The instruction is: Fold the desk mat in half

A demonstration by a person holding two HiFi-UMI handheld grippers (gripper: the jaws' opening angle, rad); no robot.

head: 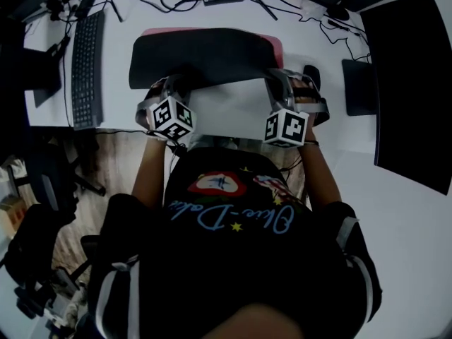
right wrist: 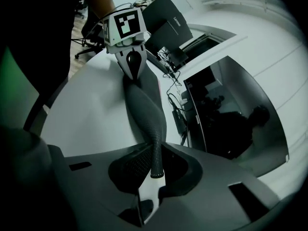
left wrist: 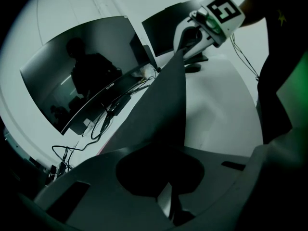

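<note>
Closest under the head camera was the person's black printed shirt (head: 233,260), and just past it the two grippers sat side by side at the near edge of the white desk (head: 332,143). The left gripper (head: 168,89) was clamped fully down on the near left corner of the black desk mat (head: 205,55). Its own view showed the jaws (left wrist: 168,203) together on the sheet (left wrist: 163,109). The right gripper (head: 284,83) was pinched narrow on the near right corner, where the mat's textured edge (right wrist: 147,114) ran straight into its jaws (right wrist: 153,184).

Between them the held edge hung raised off the desk, sagging and twisting a little from one gripper (right wrist: 134,71) to the other (left wrist: 183,47). The mat's long axis ran left to right, parallel to the line between the grippers. The rest of the mat lay flat ahead of them, towards the monitors (left wrist: 82,76).

Neither hand looked nearer than the other. The fold would probably call for both to carry the near edge forward together and over onto the far edge. Uneven travel would likely skew the crease.
</note>
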